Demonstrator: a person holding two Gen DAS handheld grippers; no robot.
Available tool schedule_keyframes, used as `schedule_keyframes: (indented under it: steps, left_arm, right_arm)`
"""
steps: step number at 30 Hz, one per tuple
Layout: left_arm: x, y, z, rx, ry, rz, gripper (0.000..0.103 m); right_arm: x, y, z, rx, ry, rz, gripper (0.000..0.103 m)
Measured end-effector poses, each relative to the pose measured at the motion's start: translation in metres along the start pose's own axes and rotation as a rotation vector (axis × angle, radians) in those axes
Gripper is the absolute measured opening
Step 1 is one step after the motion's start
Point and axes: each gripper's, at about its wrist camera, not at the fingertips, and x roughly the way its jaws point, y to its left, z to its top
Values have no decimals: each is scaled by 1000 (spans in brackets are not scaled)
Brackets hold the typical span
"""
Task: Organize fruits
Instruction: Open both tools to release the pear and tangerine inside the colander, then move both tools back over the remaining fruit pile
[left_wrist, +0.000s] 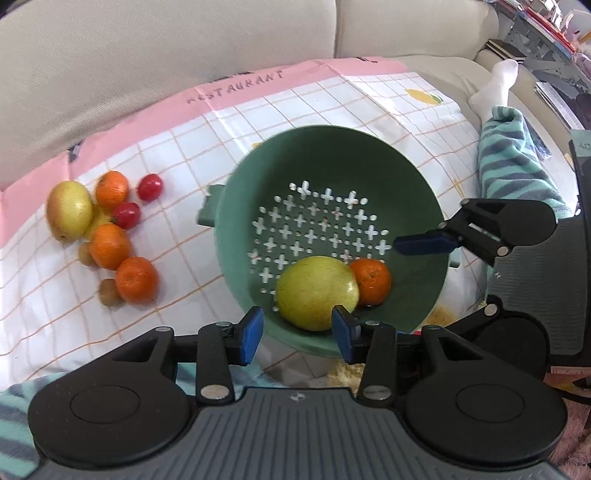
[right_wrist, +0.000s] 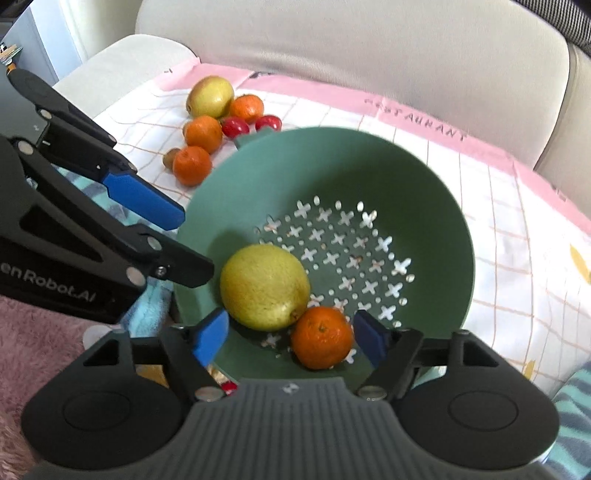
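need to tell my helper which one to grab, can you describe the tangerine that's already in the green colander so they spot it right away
Find the green colander with cross-shaped holes on the checked cloth. Only two fruits lie inside, touching, at the near edge of the holes. The tangerine is the smaller, deep orange one with a green stem dot, beside the bigger yellow-green pear.

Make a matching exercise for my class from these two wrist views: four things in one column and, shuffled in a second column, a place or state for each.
Column 1
1. yellow-green pear
2. red cherry tomatoes
3. green colander
4. right gripper

Column 2
A. on the checked cloth, left of the colander in the left wrist view
B. open, holding nothing, above the mandarin in the colander
C. perforated with cross-shaped holes
D. inside the colander, touching the mandarin

Pairs: 1-D, 2-A, 3-C, 4-B
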Motion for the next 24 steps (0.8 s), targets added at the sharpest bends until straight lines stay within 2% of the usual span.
schedule_keyframes:
  steps: [5,7,12,19,24]
  left_arm:
    - [-18,14,-2,-37,-43,49,52]
    - [-24,22,-2,-60,-59,66,52]
    - [-36,40,-1,-91,-86,114,52]
    - [-52,66,1,-96,-124,209,52]
    - [-65,89,1,-125,-166,222,52]
  right_arm:
    - [-11,6,7,-1,-62,-35,78]
    - [-17,8,11,9,-94,-50,87]
    - [-28,16,26,17,-164,-43,88]
    - [-26,27,52,43,-208,-20,89]
    - [-24,39,69,31,-251,-2,88]
